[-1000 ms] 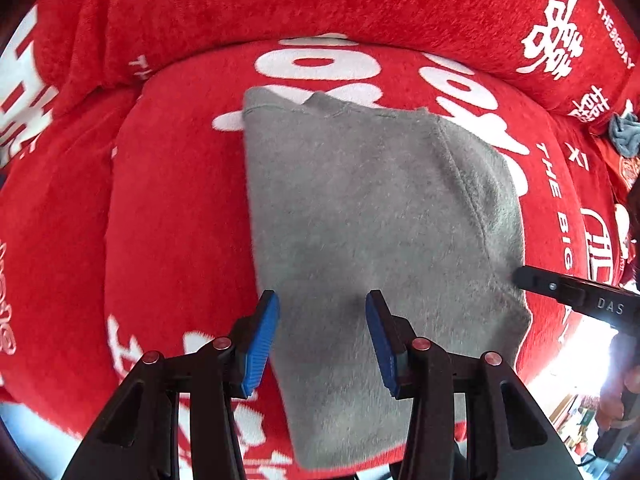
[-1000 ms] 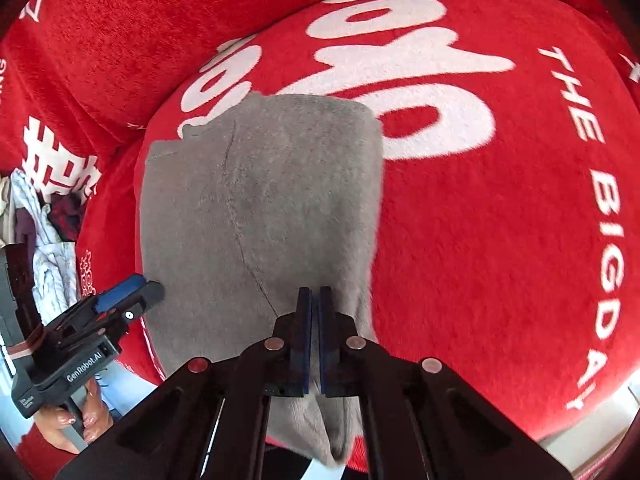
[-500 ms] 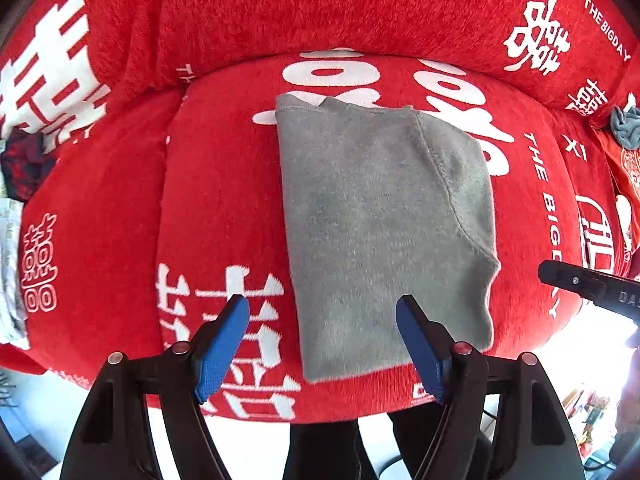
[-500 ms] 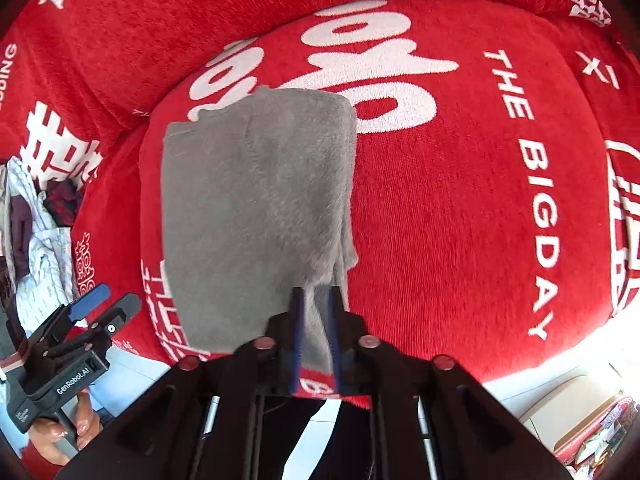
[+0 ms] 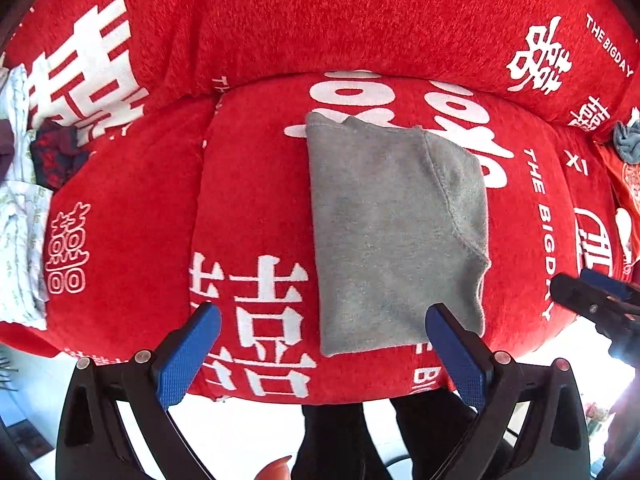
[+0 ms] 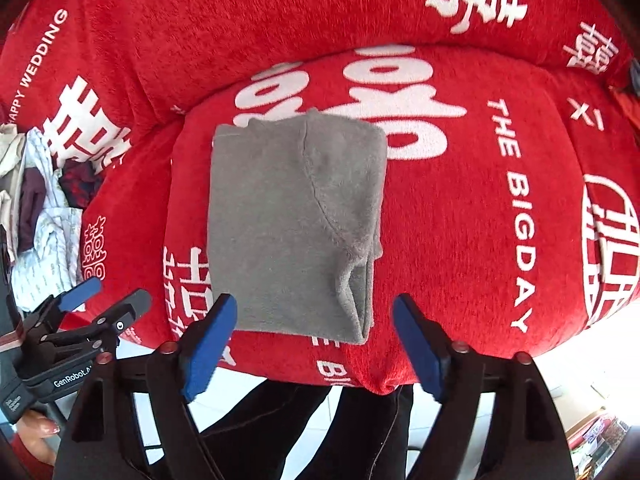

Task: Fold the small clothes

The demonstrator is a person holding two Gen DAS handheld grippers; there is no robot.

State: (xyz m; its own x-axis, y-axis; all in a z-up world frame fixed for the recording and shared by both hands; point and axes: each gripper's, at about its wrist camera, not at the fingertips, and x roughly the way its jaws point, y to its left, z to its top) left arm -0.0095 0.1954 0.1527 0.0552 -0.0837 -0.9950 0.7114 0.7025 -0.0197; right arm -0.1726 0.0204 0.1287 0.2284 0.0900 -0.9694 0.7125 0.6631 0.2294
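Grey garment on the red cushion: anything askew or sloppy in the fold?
Mostly tidy. The grey garment lies flat on the red cushion, but at its near right corner the layers splay open instead of lying flush, and the far edge steps unevenly. Nothing spilled or damaged.

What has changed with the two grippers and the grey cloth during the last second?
The right gripper let go of the grey cloth; its jaws have just been opening. The left gripper opened wider too, empty. Both rose away. The cloth stayed folded on the red cushion.
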